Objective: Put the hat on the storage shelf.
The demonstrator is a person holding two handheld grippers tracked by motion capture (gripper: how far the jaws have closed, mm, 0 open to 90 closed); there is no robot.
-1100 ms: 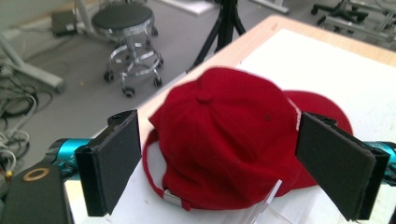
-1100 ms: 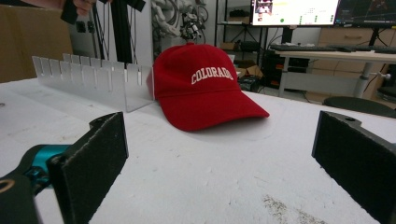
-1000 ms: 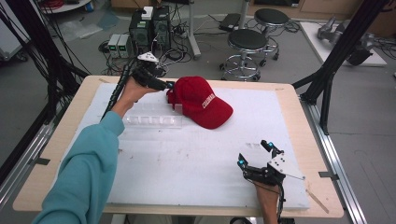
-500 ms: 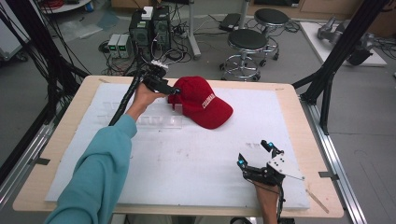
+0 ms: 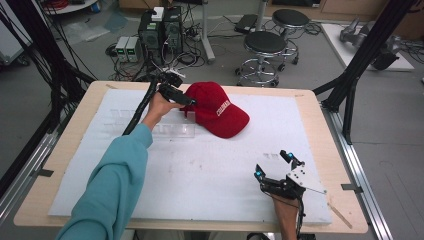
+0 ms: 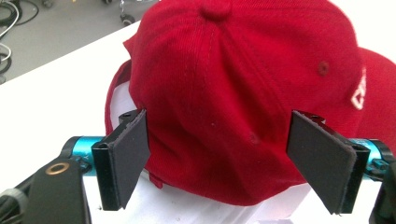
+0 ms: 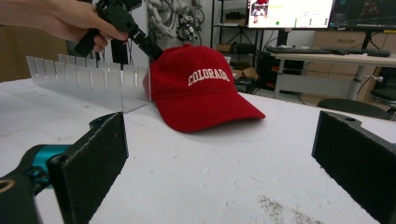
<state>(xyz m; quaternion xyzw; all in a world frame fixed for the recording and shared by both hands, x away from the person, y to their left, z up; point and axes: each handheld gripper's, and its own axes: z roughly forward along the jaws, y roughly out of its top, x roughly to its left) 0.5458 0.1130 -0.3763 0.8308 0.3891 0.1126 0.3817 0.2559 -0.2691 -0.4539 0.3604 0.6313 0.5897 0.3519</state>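
- High view: I see the red cap (image 5: 216,109) lying at the far middle of the white mat (image 5: 200,175), brim pointing to the near right. My left gripper (image 5: 189,102) sits at the cap's left rear edge, its jaws having just been closing a little. A clear slotted rack (image 5: 167,127) lies just near-left of the cap, under my left hand (image 5: 159,104). My right gripper (image 5: 272,165) rests at the near right of the mat, well apart from the cap, jaws spread.
- Left gripper view: my two black pads (image 6: 130,149) stand wide apart on either side of the cap's (image 6: 243,93) back; I can't see either pad pressing the cloth.
- Right gripper view: my own jaws stand wide apart with bare mat (image 7: 224,172) between them. Farther off the cap (image 7: 201,93) faces me, white "COLORADO" lettering on its front, with the rack (image 7: 88,81) upright to its left and the left gripper (image 7: 154,49) at its top left.
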